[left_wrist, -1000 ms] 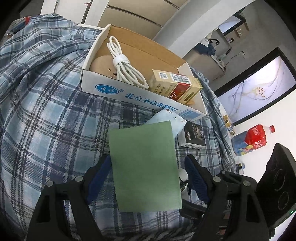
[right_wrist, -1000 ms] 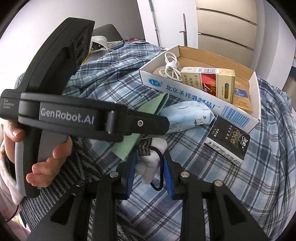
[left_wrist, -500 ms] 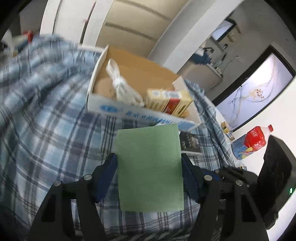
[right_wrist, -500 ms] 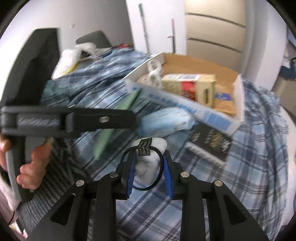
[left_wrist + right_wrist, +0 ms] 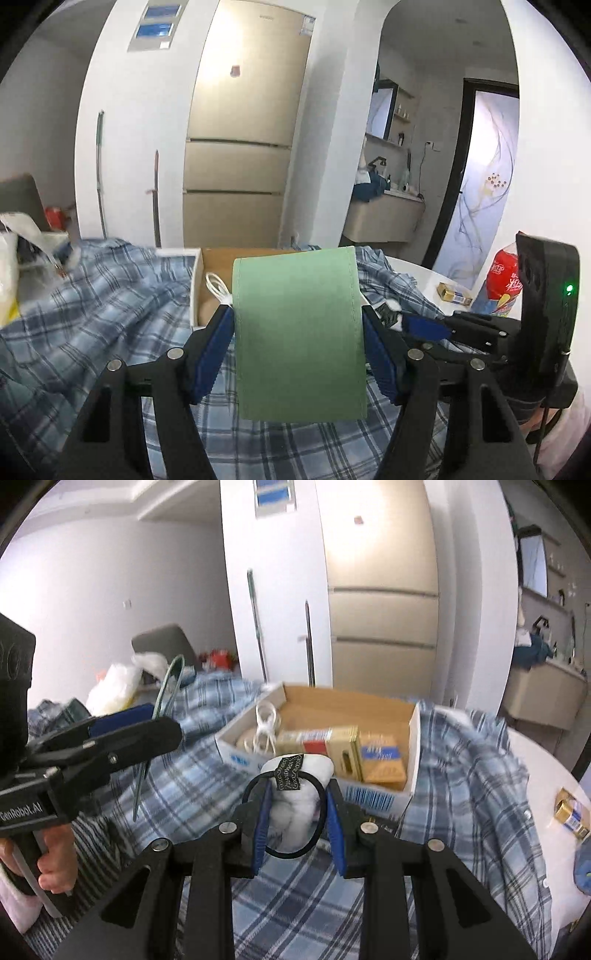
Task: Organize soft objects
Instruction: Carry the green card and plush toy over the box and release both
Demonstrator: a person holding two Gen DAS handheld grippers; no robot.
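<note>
So I had the left gripper (image 5: 297, 345) clamped across the green cloth (image 5: 298, 332), right gripper (image 5: 298, 821) clenched on the white bundle (image 5: 301, 805), cardboard box (image 5: 413, 738) just ahead of both.

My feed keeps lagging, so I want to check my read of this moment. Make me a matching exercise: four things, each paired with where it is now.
Things:
1. green cloth
2. white bundle
3. white cable
4. red bottle

Places:
A. in the cardboard box
B. between the left hand-held gripper's fingers
C. on the white table, past the right hand-held gripper, in the left wrist view
D. clamped in the right hand-held gripper

Pairs: 1-B, 2-D, 3-A, 4-C
</note>
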